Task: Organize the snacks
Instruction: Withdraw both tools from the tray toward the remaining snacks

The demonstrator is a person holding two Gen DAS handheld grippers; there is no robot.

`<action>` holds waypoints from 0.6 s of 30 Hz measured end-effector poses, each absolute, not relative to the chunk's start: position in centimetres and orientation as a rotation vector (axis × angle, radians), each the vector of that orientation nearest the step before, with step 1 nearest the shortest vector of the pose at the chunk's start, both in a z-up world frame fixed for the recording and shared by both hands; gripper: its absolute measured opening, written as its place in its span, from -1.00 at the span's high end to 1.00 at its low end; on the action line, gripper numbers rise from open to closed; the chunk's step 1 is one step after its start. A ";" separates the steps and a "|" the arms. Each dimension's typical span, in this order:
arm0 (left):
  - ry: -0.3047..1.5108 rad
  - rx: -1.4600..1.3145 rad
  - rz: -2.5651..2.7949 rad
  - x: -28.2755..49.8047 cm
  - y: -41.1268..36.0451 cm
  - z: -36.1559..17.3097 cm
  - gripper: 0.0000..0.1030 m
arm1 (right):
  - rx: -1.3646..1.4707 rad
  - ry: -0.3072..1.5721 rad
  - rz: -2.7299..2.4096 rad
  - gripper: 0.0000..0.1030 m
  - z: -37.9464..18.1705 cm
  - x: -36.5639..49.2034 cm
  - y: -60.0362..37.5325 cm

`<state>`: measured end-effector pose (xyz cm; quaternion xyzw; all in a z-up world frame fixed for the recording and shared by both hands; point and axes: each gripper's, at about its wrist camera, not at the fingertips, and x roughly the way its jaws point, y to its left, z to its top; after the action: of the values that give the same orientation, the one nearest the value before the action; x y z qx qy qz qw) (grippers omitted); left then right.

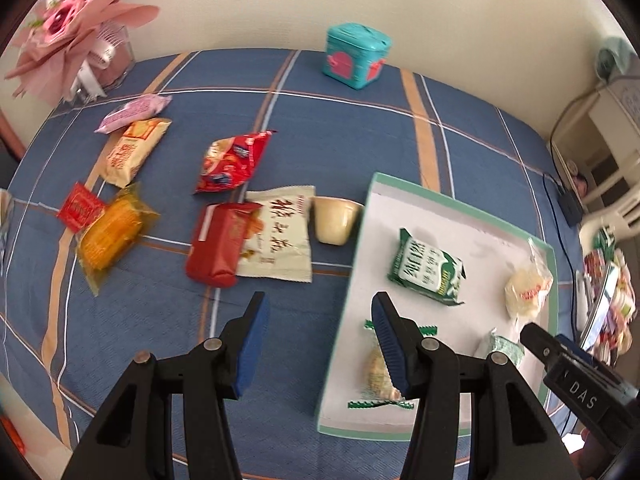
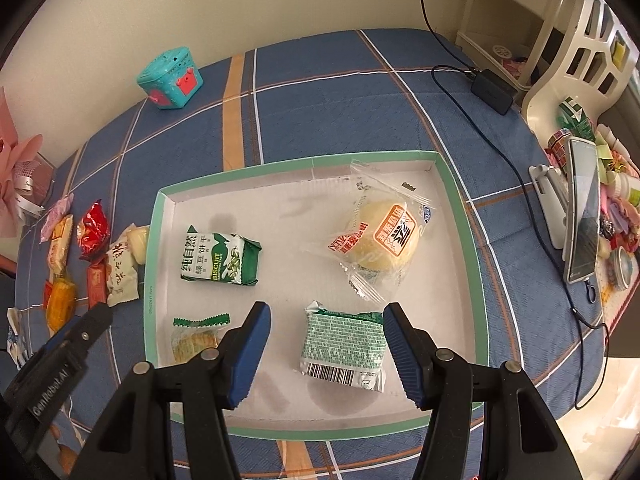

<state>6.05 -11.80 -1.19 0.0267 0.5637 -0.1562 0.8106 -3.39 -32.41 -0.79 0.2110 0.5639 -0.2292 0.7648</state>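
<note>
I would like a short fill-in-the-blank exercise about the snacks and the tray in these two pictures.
1. The tray holds ____ wrapped snacks.
2. The green biscuit pack lies ____ the tray.
3. The jaws of the right gripper are ____, around nothing.
4. The red pack rests partly on a ____ pack, outside the tray.

Missing words: four; inside; open; white

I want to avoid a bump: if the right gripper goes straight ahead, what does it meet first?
Probably the green wafer pack in the tray; it lies between the open jaws of the right gripper, though height is unclear.
</note>
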 end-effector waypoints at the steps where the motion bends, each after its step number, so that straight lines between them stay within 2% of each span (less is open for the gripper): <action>1: 1.204 0.051 -0.328 6.2 -11.6 -1.1 -0.05 | 0.457 1.226 -0.497 -0.21 -0.8 -3.4 -32.3; 7: 1.206 0.039 -0.316 6.6 -11.2 -1.2 -0.10 | 0.452 1.235 -0.483 -0.25 -1.0 -3.0 -31.8; 8: 1.208 0.043 -0.315 6.6 -11.2 -1.2 -0.13 | 0.453 1.236 -0.479 -0.30 -1.1 -2.9 -31.7; 9: 1.208 0.046 -0.315 6.6 -11.3 -1.3 -0.17 | 0.454 1.235 -0.476 -0.44 -1.2 -2.9 -31.6; 12: 1.205 0.061 -0.311 6.7 -11.3 -1.3 -0.17 | 0.447 1.229 -0.465 -0.48 -1.3 -2.8 -31.4; 14: 1.203 0.066 -0.308 6.7 -11.3 -1.4 -0.20 | 0.445 1.226 -0.460 -0.61 -1.4 -2.7 -31.3; 15: 1.202 0.067 -0.306 6.7 -11.2 -1.4 -0.34 | 0.442 1.225 -0.460 -0.80 -1.4 -2.7 -31.2; 16: 1.198 0.066 -0.302 6.8 -11.1 -1.4 -0.47 | 0.437 1.220 -0.460 -0.89 -1.4 -2.6 -31.2; 18: 1.190 0.066 -0.300 6.8 -11.0 -1.3 -0.48 | 0.431 1.212 -0.458 -0.90 -1.3 -2.6 -31.1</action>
<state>6.84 -10.99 -1.30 0.0308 0.5583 -0.1406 0.8171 -2.58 -31.10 -1.29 0.1991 0.5602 -0.2116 0.7757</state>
